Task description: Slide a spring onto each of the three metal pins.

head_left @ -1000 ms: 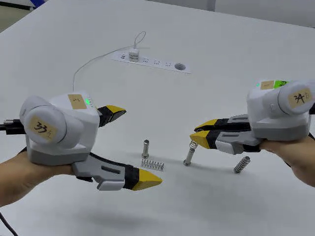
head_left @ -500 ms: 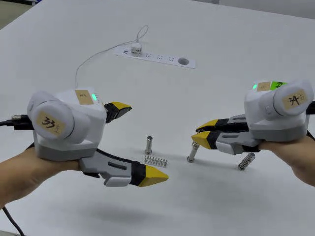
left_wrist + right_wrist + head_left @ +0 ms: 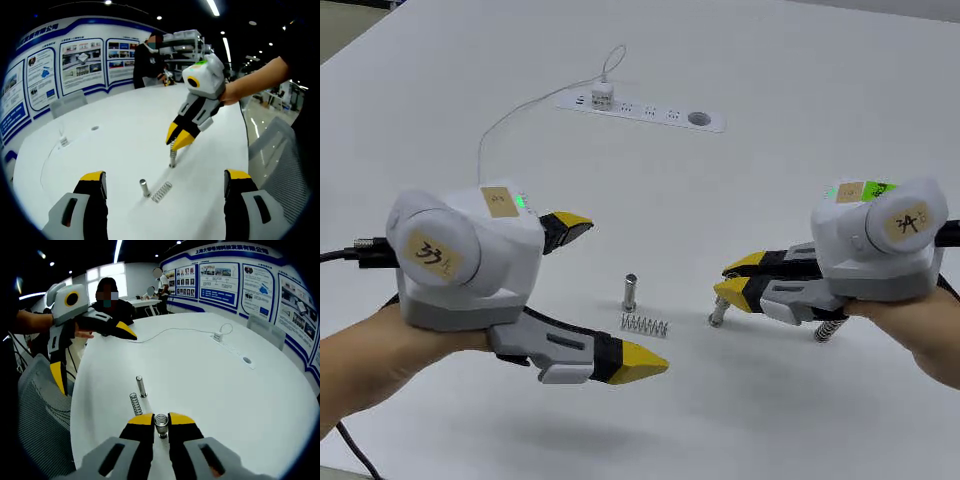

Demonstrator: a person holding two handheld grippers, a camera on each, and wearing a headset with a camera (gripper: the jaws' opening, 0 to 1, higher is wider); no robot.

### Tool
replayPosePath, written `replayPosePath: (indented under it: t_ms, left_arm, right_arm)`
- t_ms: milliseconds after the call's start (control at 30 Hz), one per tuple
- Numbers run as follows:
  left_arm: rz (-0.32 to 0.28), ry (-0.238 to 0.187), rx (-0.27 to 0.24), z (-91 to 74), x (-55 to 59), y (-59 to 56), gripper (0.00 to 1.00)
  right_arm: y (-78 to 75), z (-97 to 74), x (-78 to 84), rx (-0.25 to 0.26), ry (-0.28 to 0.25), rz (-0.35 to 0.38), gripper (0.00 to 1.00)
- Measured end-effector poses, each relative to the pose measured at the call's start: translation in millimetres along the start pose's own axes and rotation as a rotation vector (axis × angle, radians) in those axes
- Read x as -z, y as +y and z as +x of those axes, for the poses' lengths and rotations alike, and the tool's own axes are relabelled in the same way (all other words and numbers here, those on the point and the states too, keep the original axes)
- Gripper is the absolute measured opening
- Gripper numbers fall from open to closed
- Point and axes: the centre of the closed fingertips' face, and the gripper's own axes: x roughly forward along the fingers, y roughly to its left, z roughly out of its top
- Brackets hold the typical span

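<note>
My right gripper [image 3: 724,279] is shut on a spring [image 3: 161,423] that sits over a tilted metal pin [image 3: 719,313]; its jaws close on the spring's top end. From the left gripper view the same pin [image 3: 172,156] stands under the right gripper [image 3: 180,138]. A bare pin [image 3: 630,291] stands upright mid-table, with a loose spring [image 3: 645,324] lying just beside it. Behind the right gripper a third pin wearing a spring [image 3: 827,330] leans, partly hidden. My left gripper [image 3: 610,295] hovers wide open to the left of the bare pin, holding nothing.
A white power strip [image 3: 645,110] with a plugged cable lies at the far side of the white table [image 3: 740,190]. A mesh chair back [image 3: 42,415] stands at the table's edge. People stand in the room beyond.
My right gripper has sunk lower toward the table with the spring on the tilted pin. The left gripper stays open in about the same place; the camera has shifted.
</note>
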Motion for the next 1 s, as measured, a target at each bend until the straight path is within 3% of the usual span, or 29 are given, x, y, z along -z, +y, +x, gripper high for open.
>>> replayPosePath:
  t_ms: [1000]
  left_arm:
    - [-0.057, 0.027, -0.007, 4.1, 16.0, -2.7, 0.99]
  right_arm:
    - [-2.1, 19.6, 24.8, 0.014, 0.034, 0.001, 0.11]
